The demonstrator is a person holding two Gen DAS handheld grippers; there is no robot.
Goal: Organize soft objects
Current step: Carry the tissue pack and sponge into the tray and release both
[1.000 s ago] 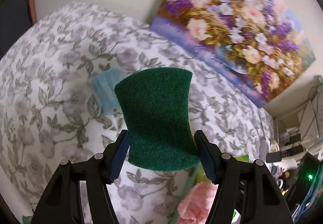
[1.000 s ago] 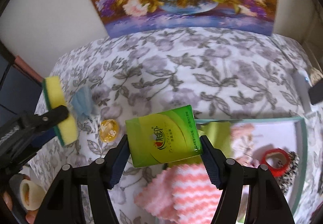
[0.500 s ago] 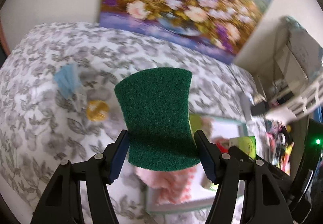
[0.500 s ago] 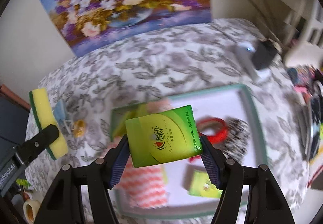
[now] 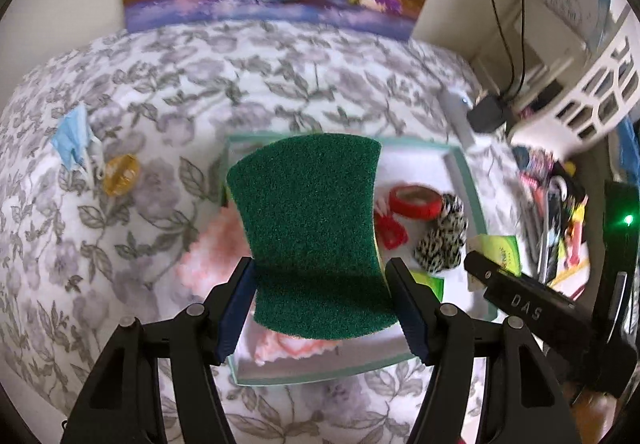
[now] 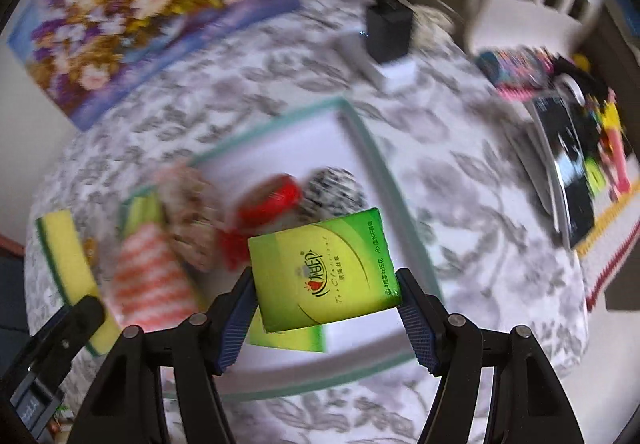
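Sponge (image 5: 308, 228), green scouring face toward the camera, sits clamped between the fingers of the left gripper (image 5: 320, 300) above the near left part of the tray (image 5: 466, 179). Right gripper (image 6: 326, 308) is clamped on a green tissue pack (image 6: 324, 276), held over the tray's near edge. Inside the tray lie a pink striped cloth (image 6: 148, 280), a red band (image 5: 416, 199), a spotted scrunchie (image 5: 442, 240) and another green pack (image 6: 288, 340). On the floral tablecloth (image 5: 200, 83), beyond the tray's left edge, rest a blue mask (image 5: 72, 135) and an amber disc (image 5: 120, 175).

Only "DAS" reads clearly — white letters on the right tool's (image 5: 496, 276) black arm.
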